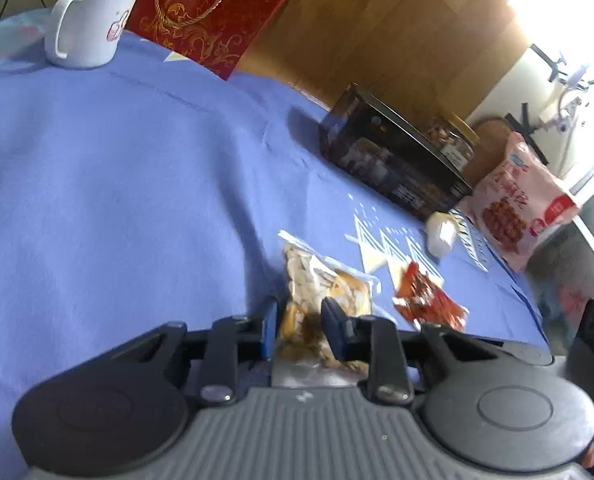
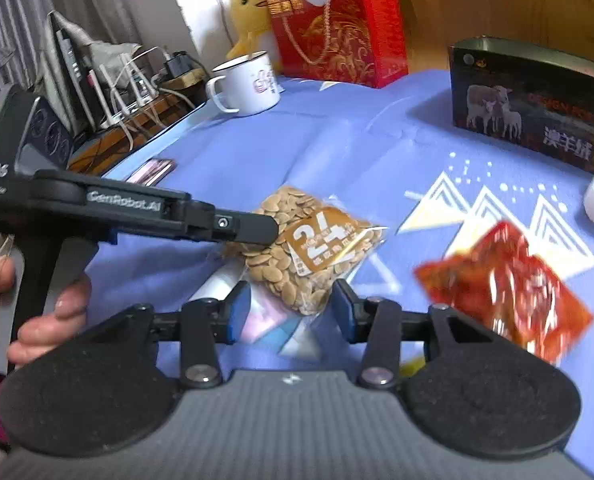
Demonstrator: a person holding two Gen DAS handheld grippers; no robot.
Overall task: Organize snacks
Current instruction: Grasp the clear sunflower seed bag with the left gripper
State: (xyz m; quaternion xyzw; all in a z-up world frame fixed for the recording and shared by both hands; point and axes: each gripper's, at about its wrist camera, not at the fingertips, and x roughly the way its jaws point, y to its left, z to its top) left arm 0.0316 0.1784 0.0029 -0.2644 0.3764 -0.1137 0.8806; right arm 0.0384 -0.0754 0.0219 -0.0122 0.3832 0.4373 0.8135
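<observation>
Your left gripper (image 1: 301,322) is clamped on the near end of the clear seed packet (image 1: 321,292), blue pads pinching it from both sides. In the right wrist view that same packet (image 2: 317,248) is full of pale flat seeds with a brown "24" label, and the left gripper's black finger (image 2: 241,227) reaches in from the left over it.

Your right gripper (image 2: 293,312) has its jaws apart with nothing pinched; the packet's lower corner sits just between and past the pads, not touched as far as I can tell.

The red snack pouch (image 2: 509,292) lies on the blue tablecloth (image 2: 225,160) just right of the seeds. Farther back are the dark box with sheep (image 2: 533,104), a white enamel mug (image 2: 249,84), and a red gift box (image 2: 337,28). The left wrist view also shows a pink snack bag (image 1: 517,196) beside the dark box.
</observation>
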